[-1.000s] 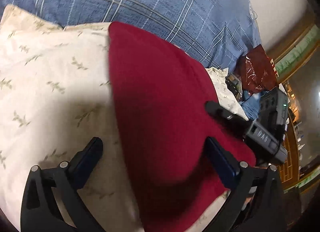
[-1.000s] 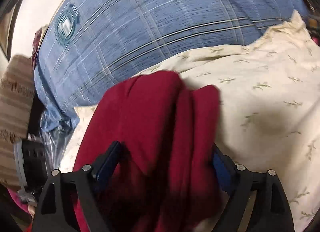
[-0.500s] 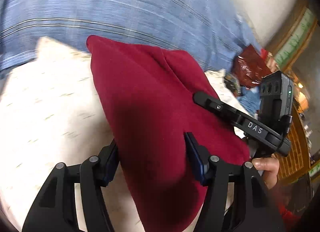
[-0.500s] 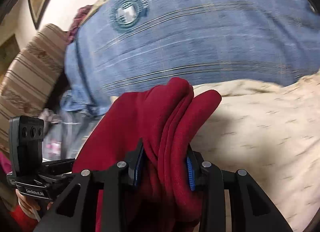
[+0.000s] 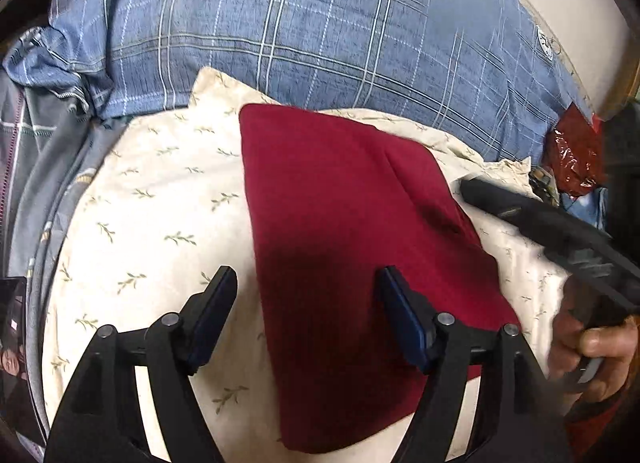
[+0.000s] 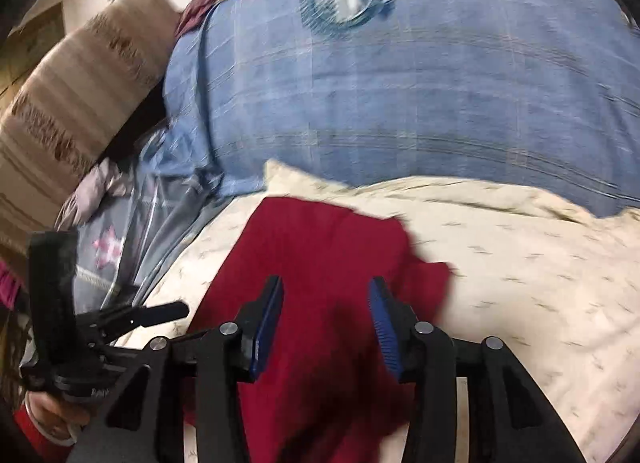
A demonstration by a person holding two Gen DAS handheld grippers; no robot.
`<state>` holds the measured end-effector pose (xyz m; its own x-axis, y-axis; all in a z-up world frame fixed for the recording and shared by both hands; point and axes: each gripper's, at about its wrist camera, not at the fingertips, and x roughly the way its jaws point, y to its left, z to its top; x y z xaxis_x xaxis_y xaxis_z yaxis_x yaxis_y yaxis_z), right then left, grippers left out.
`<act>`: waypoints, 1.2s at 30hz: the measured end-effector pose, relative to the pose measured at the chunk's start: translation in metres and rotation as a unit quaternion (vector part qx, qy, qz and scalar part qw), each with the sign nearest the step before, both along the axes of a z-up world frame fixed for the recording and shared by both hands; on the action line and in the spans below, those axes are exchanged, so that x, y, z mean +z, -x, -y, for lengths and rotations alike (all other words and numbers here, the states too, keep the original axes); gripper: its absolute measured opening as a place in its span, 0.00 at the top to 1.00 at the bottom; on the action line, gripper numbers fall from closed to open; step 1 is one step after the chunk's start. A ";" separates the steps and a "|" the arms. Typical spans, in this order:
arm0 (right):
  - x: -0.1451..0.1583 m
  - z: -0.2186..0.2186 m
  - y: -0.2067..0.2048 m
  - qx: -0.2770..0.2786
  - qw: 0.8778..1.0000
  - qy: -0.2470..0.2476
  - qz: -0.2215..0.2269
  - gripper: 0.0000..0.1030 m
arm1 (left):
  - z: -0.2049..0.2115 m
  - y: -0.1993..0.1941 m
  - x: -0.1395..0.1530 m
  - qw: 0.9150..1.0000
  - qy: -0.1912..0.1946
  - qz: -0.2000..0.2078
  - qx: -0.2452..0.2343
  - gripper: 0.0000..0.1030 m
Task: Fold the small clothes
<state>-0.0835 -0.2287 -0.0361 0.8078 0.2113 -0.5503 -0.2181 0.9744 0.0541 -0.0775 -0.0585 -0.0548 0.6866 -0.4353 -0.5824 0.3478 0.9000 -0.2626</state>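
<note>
A dark red garment [image 5: 340,231] lies folded flat on a cream leaf-print pillow [image 5: 160,203]. My left gripper [image 5: 306,299] hovers over its near left edge. Its jaws are opening, the cloth's edge runs below the gap, and the pads touch nothing. In the right wrist view the red garment [image 6: 320,247] lies below my right gripper [image 6: 324,311]. Those jaws are opening too, and the blue pads stand apart from the cloth. The right gripper [image 5: 520,211] also shows at the garment's right side, held by a hand [image 5: 596,347].
A big blue plaid cushion [image 5: 320,43] rises behind the pillow. A shiny red packet [image 5: 576,159] lies at the far right. On the left are a striped beige cushion [image 6: 80,95] and grey cloth with a pink star [image 6: 108,251].
Half a second ago my right gripper pinched the garment's bunched folds; it has let go and the cloth now lies flat. Both grippers have drawn back, and the left one narrowed, then widened.
</note>
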 end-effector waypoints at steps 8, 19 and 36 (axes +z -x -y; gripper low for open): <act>-0.023 0.005 0.001 -0.025 0.999 0.033 -0.010 0.61 | -0.011 -0.013 -0.012 1.000 0.005 0.003 0.003 0.16; -0.059 -0.006 0.055 -0.039 0.996 0.077 -0.002 0.61 | 0.007 0.004 -0.009 0.997 -0.042 0.059 0.016 0.15; -0.001 -0.003 0.064 -0.078 0.988 0.035 0.126 0.24 | -0.007 0.008 0.002 0.992 -0.047 0.093 0.069 0.15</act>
<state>-0.1473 -0.2260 -0.0368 0.9407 0.0422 -0.3365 -0.0628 0.9967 -0.0507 -0.0857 -0.0520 -0.0525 0.8351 -0.2796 -0.4738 0.2539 0.9599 -0.1190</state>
